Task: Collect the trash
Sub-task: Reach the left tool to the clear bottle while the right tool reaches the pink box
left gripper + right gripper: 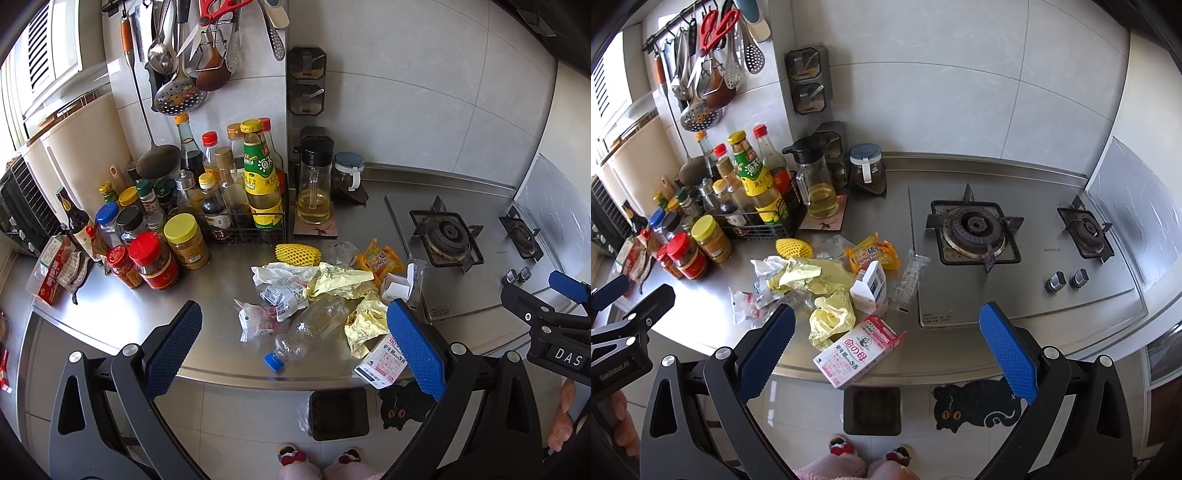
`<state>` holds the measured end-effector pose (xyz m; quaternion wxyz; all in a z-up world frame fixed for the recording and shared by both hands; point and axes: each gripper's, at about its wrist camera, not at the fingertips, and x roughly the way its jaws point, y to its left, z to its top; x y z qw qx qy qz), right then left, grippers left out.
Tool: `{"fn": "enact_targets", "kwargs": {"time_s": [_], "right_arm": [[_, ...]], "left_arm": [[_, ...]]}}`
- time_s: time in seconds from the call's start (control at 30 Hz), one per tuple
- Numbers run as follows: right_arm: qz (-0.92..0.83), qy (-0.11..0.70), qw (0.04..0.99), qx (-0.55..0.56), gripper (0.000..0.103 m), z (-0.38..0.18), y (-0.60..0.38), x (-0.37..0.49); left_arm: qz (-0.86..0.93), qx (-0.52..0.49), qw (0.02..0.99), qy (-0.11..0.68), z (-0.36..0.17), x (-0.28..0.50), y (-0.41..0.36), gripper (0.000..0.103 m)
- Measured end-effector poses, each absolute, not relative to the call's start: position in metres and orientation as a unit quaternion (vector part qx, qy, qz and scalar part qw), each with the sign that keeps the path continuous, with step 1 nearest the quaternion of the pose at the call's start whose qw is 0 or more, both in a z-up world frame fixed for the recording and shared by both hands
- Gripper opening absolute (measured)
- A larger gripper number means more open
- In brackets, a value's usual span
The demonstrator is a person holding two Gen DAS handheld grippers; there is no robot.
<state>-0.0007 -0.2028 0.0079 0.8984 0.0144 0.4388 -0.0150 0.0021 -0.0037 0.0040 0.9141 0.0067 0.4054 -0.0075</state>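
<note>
Steel kitchen counter (122, 295) beside a 2-burner gas hob (1015, 266) holds the trash pile (325, 291) near its front edge: crumpled yellow wrappers, a clear bottle (310, 328), a pink box (858, 349). Left gripper (293, 347) and right gripper (886, 349) both hover above it, jaws wide, holding nothing.

Brushed stainless-steel bench (122, 314) with a dull sheen. On it, a crushed clear plastic bottle (314, 328) with a blue plastic cap, crumpled pale yellow paper (336, 282), a yellow foam net sleeve (297, 254), a glossy orange soap wrapper (873, 254) and a pink and white cardboard box (858, 350) with a smooth printed face. Far left, glass jars (155, 262) with shiny red and yellow plastic lids. Each hand-held gripper has matt black plastic arms and blue pads (1006, 350) with a rough dimpled texture. Wall tiles (960, 92) are smooth, light grey.
</note>
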Motion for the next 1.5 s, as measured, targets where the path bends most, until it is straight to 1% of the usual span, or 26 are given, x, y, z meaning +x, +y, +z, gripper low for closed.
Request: {"fn": "enact_targets", "kwargs": {"time_s": [0.77,0.9,1.07,1.2,1.23,1.3,1.37,1.43,1.5], "right_arm": [[-0.022,0.441,0.897,0.026,0.100,0.002,-0.206,0.003],[-0.016,0.452,0.891,0.044,0.100,-0.010,-0.209,0.005],[-0.010,0.480,0.874,0.069,0.100,-0.038,-0.210,0.013],[-0.012,0.502,0.861,0.078,0.096,-0.060,-0.206,0.017],[-0.011,0.507,0.858,0.080,0.095,-0.066,-0.205,0.018],[-0.013,0.519,0.851,0.081,0.093,-0.079,-0.202,0.020],[-0.014,0.531,0.842,0.088,0.091,-0.093,-0.199,0.022],[-0.025,0.547,0.832,0.089,0.080,-0.108,-0.195,0.023],[-0.027,0.563,0.819,0.105,0.077,-0.124,-0.192,0.026]], "left_arm": [[-0.012,0.013,0.913,0.408,-0.002,0.005,-0.003,0.095],[-0.017,0.006,0.915,0.404,-0.007,0.007,0.003,0.095],[-0.023,0.014,0.906,0.423,-0.030,0.017,0.012,0.095],[-0.041,0.025,0.897,0.440,-0.054,0.023,0.017,0.093],[-0.048,0.028,0.895,0.442,-0.059,0.024,0.017,0.091],[-0.061,0.033,0.893,0.445,-0.069,0.028,0.019,0.082],[-0.072,0.047,0.891,0.445,-0.080,0.032,0.019,0.080],[-0.088,0.061,0.891,0.440,-0.090,0.035,0.020,0.079],[-0.107,0.070,0.888,0.442,-0.100,0.038,0.020,0.077]]}}
